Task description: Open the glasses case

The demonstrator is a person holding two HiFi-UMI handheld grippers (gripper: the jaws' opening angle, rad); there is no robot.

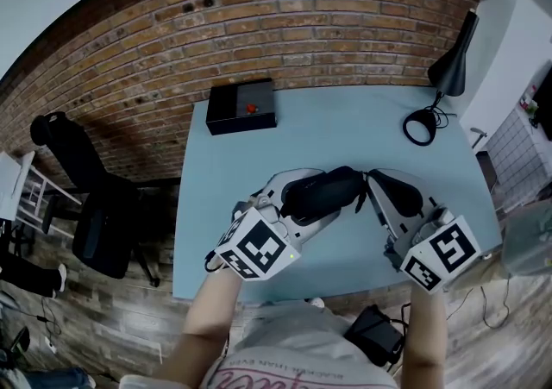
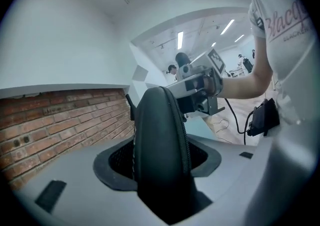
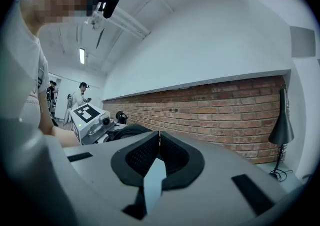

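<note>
Currently the glasses case (image 1: 332, 185) is held clear above the bench (image 1: 328, 133), near its front middle, lying roughly level with its long axis left to right. It is a black, oblong, rounded shell with a zipper seam running round its edge (image 2: 186, 145). The left gripper (image 1: 297, 206) is clamped on the case: in the left gripper view the case stands on edge between the jaws, and the ribbed black pads (image 2: 120, 157) press on both sides. The right gripper (image 1: 373, 180) has its jaws together, tips just beside the right end of the case; whether anything thin is pinched between them cannot be told. Both gripper bodies are smooth grey-white plastic, each carrying a marker cube (image 1: 259, 245). The bench top is a plain, matte, pale blue slab. At its far left corner sits a flat black box (image 1: 242, 105) with a red button, well apart from the case. At the far right stands a black desk lamp (image 1: 448, 68) with a cone shade and a ring base. The middle of the bench between these items and the case is open. A brick wall (image 1: 259, 8) runs behind the far edge, and a black office chair (image 1: 95, 206) stands on the wood-plank floor (image 1: 103, 310) off the left edge.
</note>
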